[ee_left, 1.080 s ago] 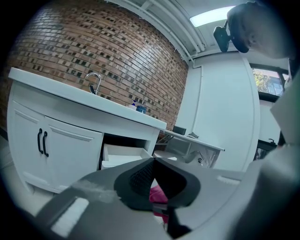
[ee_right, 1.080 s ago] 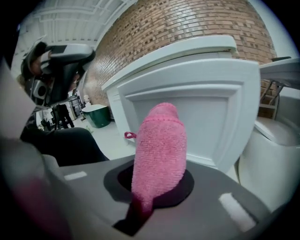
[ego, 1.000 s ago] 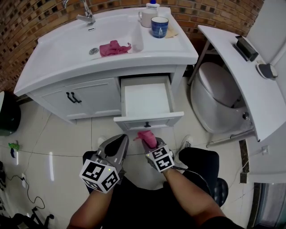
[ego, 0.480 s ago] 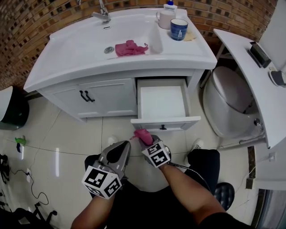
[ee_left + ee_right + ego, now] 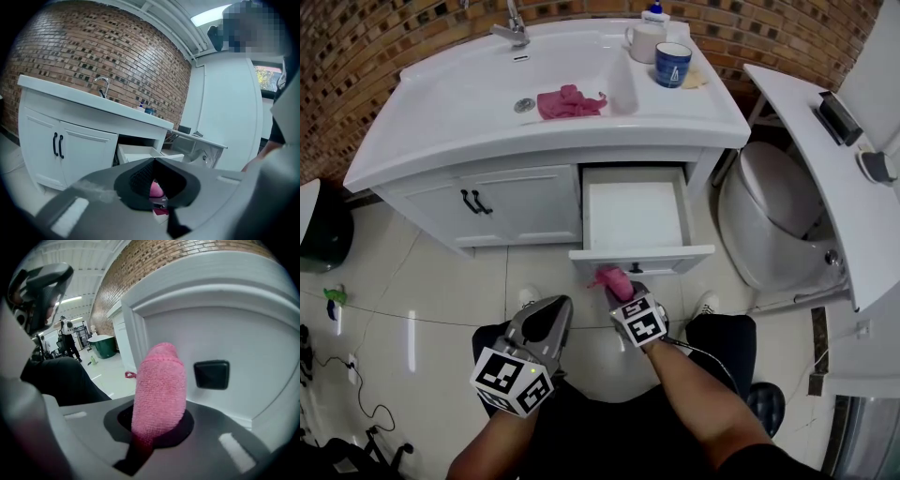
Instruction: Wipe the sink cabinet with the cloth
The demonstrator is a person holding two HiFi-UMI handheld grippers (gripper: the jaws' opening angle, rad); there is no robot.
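A pink cloth (image 5: 611, 280) is bunched upright in my right gripper (image 5: 620, 292), which is shut on it. In the right gripper view the cloth (image 5: 159, 390) stands just short of the open drawer's white front (image 5: 253, 329), next to its black handle (image 5: 212, 374). The white sink cabinet (image 5: 520, 202) has its right drawer (image 5: 636, 214) pulled out. My left gripper (image 5: 547, 315) is shut with nothing in it, low and to the left of the right one. In its own view the left gripper (image 5: 158, 202) points at the cabinet doors (image 5: 70, 150).
A second pink cloth (image 5: 570, 101) lies in the basin beside the drain. Two mugs (image 5: 673, 64) and a faucet (image 5: 514, 26) stand on the counter. A toilet (image 5: 773, 220) is at the right under a white shelf (image 5: 811, 150). A black bin (image 5: 319, 234) sits far left.
My right gripper has carried the pink cloth a little right and closer to the drawer front. The left gripper has barely moved.
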